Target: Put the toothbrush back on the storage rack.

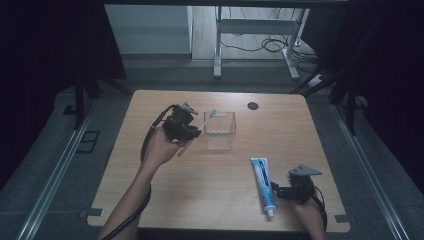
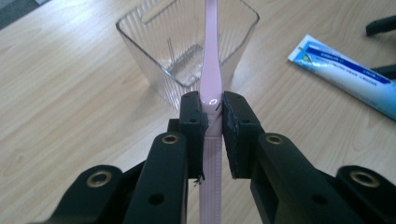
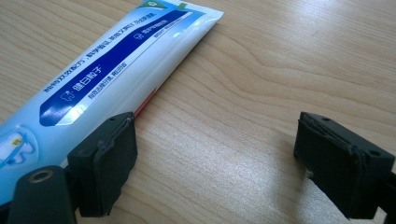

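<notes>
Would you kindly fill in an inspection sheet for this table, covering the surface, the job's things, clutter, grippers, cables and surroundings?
Surface: light wooden table, with a dark round hole near the far edge.
Job's things: pink toothbrush held with its head over the clear ribbed cup; the cup looks empty. Toothpaste tube lies flat at the near right.
Clutter: nothing seen.
Grippers: left gripper has its jaws shut on the toothbrush handle. Right gripper has its jaws open over bare wood, with the tube beside one jaw.
Cables: a black cable trails from the left gripper along the forearm; floor cables beyond the table.
Surroundings: grey floor, a metal frame behind, dark at both sides.
</notes>
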